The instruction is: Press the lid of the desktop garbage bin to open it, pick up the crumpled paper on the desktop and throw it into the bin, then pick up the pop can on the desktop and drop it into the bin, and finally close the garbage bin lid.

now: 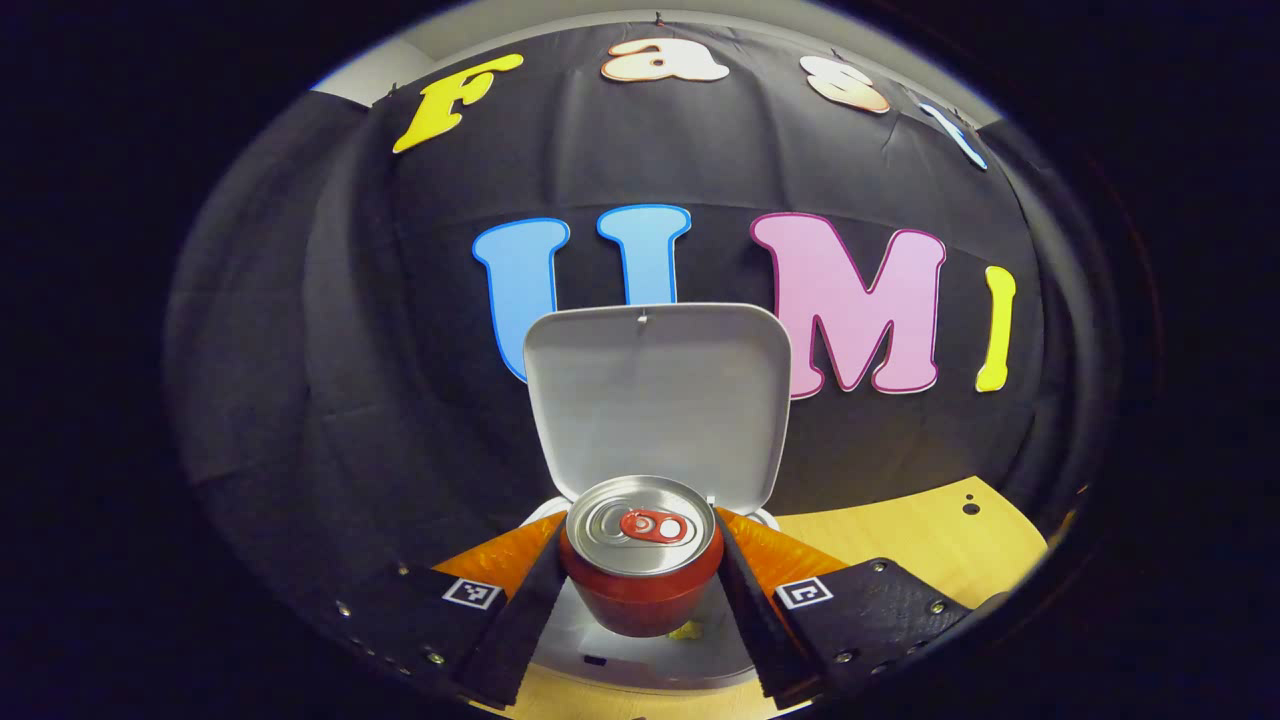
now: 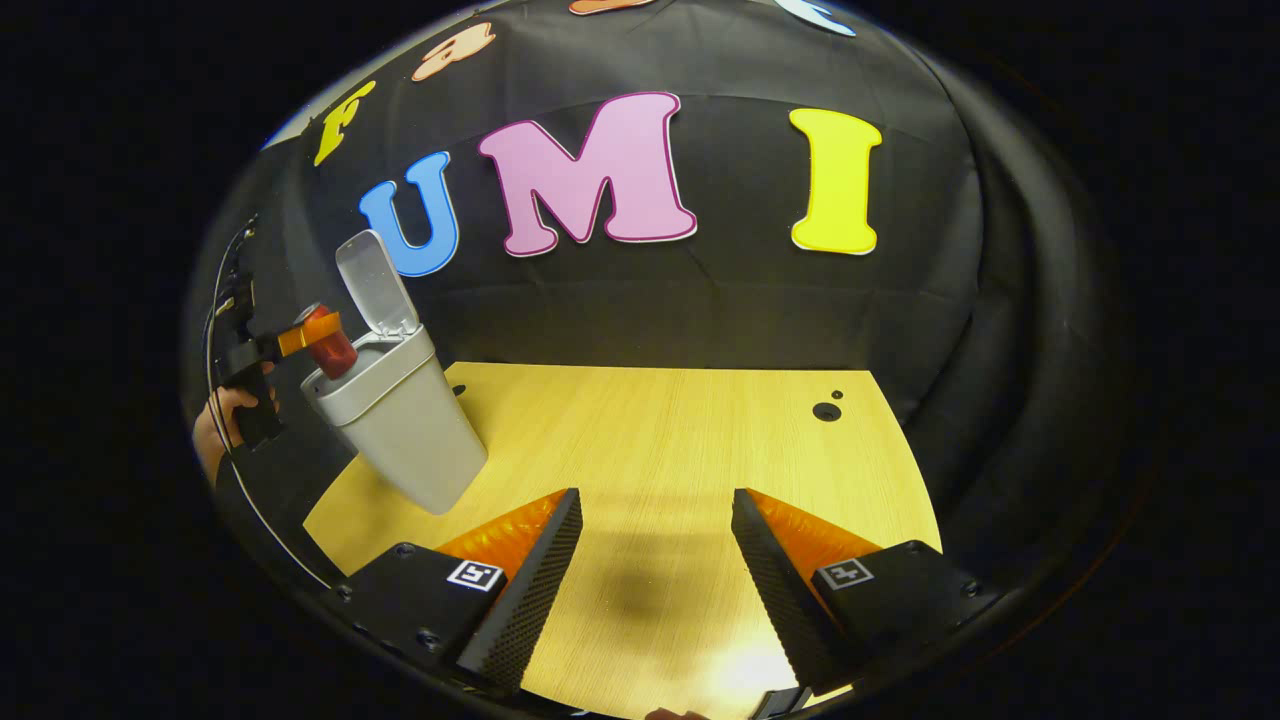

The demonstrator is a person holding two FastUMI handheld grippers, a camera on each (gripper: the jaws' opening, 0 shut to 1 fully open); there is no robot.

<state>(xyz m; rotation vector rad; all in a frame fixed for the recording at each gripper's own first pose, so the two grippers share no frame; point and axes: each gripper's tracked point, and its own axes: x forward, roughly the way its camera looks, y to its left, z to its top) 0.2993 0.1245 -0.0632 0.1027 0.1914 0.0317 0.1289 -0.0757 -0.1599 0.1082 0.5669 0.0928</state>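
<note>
Left gripper (image 1: 640,590): my left fingers press on both sides of the pop can (image 1: 642,555), so it is held upright, top toward the camera.
Can against the bin: I have the can right above the mouth of the garbage bin (image 2: 400,420); in the right gripper view it sits just over the near rim, in front of the raised lid (image 1: 658,395).
Right gripper (image 2: 655,560): my right fingers stand wide apart with nothing between them, hanging over bare desktop (image 2: 700,430), well to the right of the bin.
Done: the lid is up, and no crumpled paper lies on the desktop I can see. A small yellowish bit under the can, inside the bin, may be that paper, but too little of it shows to be sure.
Left: dropping the can in, then closing the lid.
Edges: the bin's rim lies close under the can on every side, and the lid stands just behind it; I judge a straight drop should miss both.
Open room: the desktop right of the bin is bare wood with a few small holes near the back, so my right gripper has a free path to the lid.
</note>
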